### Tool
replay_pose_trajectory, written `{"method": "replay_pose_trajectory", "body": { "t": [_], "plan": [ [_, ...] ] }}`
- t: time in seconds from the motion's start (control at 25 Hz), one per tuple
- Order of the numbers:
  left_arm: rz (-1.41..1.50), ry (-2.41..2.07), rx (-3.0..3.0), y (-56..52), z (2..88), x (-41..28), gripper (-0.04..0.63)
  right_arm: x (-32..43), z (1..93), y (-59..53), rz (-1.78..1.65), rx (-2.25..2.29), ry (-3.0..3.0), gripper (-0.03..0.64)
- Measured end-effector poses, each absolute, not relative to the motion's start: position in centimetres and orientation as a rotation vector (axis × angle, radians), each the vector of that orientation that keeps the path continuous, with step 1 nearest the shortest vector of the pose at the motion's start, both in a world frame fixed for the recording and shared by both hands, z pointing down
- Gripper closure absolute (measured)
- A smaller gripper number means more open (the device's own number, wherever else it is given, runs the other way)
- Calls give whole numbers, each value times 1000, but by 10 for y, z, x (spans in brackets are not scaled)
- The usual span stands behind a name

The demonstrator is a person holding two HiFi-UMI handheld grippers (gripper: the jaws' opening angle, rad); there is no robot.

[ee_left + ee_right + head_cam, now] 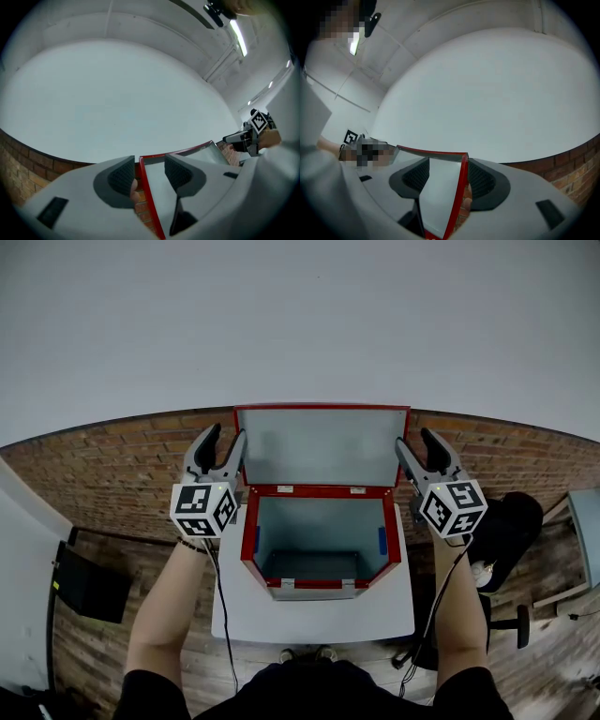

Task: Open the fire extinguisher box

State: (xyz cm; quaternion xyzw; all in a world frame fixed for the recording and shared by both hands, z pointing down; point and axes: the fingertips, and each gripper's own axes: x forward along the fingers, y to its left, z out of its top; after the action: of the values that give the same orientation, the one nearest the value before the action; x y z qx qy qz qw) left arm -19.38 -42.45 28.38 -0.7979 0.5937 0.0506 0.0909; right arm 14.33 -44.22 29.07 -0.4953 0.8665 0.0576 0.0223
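Lid (322,446) upright, box (250,532) mouth upward; left gripper (226,433), right gripper (415,438) fingers spread astride lid.

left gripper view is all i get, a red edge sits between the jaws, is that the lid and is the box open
observer: Yes. The lid stands upright behind the fire extinguisher box, which is open.
operator: anything inside
observer: The head view shows only a bare grey inside, with no extinguisher visible.
operator: is the right hand-held gripper clamped on
observer: No. The right hand-held gripper has its jaws apart around the lid's right edge.
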Motion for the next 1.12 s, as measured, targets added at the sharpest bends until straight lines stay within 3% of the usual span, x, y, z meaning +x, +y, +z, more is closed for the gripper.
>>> {"method": "replay_pose_trajectory", "body": {
  "t": [0.08,0.2,0.36,1.12],
  "plan": [
    [195,1768,-2339,-405,278,-197,399,141,290,-425,196,-1523,2680,378],
    [243,1756,-2328,-375,270,-199,475,136,286,-395,220,-1507,2671,499],
    [297,1696,-2362,-340,269,-192,537,121,283,-354,263,-1453,2690,575],
    [148,1506,-2675,-224,391,-120,549,86,372,-249,90,-1393,2800,598]
  ]
}}
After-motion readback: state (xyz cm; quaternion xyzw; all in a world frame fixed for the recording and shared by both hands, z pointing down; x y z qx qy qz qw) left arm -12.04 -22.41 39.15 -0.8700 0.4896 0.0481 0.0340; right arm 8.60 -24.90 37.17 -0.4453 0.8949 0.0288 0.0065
